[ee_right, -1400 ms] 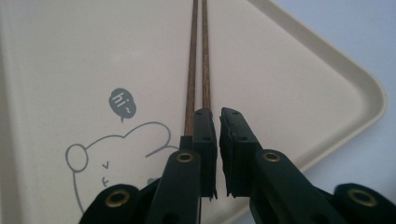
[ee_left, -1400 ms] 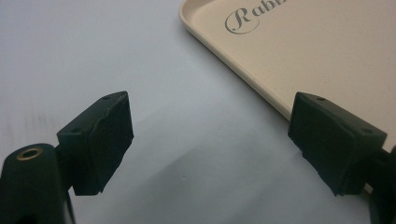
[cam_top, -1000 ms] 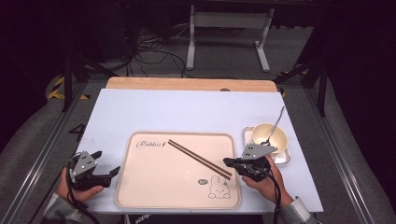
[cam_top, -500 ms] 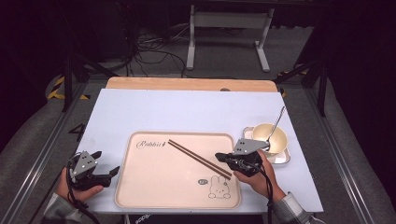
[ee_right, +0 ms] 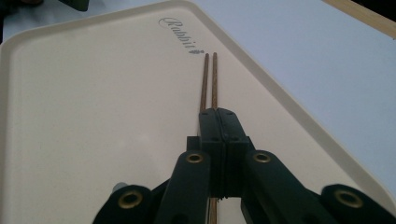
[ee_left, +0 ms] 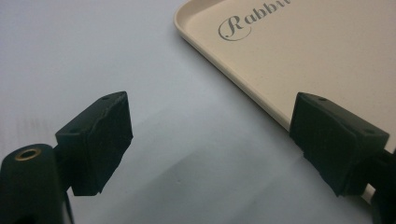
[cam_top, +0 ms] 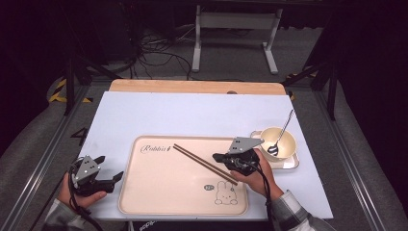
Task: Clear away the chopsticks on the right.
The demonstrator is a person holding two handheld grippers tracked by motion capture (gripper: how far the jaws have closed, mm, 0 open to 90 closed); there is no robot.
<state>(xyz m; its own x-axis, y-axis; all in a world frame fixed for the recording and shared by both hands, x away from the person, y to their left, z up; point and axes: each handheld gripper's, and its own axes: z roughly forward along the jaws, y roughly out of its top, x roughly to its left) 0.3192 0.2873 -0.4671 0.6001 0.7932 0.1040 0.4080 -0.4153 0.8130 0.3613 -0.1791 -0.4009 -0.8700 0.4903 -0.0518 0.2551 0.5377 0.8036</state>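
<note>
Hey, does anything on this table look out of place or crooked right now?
Nothing looks spilled or damaged. The chopsticks lie diagonally across the tray rather than square to it, with the right gripper shut on them. The spoon leans in the bowl, which seems normal.

Dim room, grey carpet floor (cam_top: pixel 337 53), tangled cables (cam_top: pixel 159 53), white metal stand (cam_top: pixel 235 29).
</note>
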